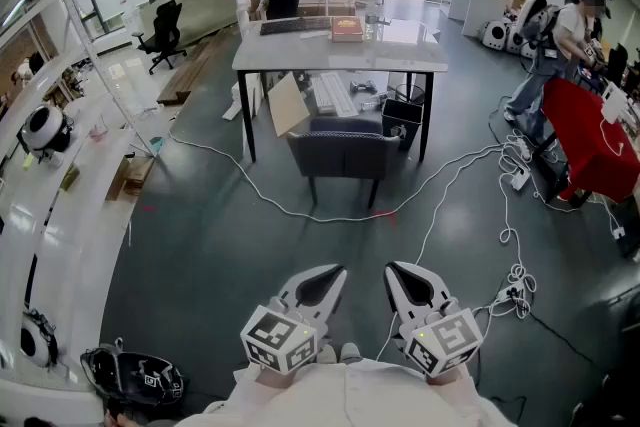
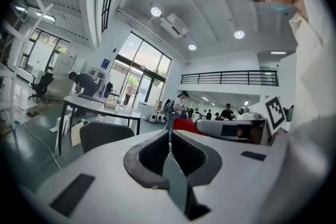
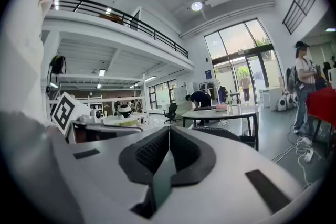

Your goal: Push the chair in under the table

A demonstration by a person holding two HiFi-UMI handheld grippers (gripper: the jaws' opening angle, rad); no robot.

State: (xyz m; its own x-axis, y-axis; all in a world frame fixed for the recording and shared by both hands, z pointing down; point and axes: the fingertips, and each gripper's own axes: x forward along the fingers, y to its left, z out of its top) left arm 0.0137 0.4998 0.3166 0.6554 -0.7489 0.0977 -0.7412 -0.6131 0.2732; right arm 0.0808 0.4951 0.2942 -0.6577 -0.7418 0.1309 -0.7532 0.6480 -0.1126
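Note:
A dark grey chair (image 1: 343, 155) stands at the near side of a white table (image 1: 338, 55) with black legs, its back toward me and its seat partly under the top. The same chair (image 2: 104, 135) and table (image 2: 100, 105) appear at the left of the left gripper view, and the table (image 3: 223, 110) shows again at mid right in the right gripper view. Far back from the chair, close to my body, my left gripper (image 1: 322, 283) and right gripper (image 1: 408, 282) are held side by side. Both are shut with nothing between the jaws.
White cables (image 1: 452, 177) snake over the dark floor between me and the chair, with a power strip (image 1: 508, 293) at right. A cardboard box (image 1: 286, 104) and a black bin (image 1: 404, 118) sit under the table. People work behind the table and at right beside a red cloth (image 1: 590, 140).

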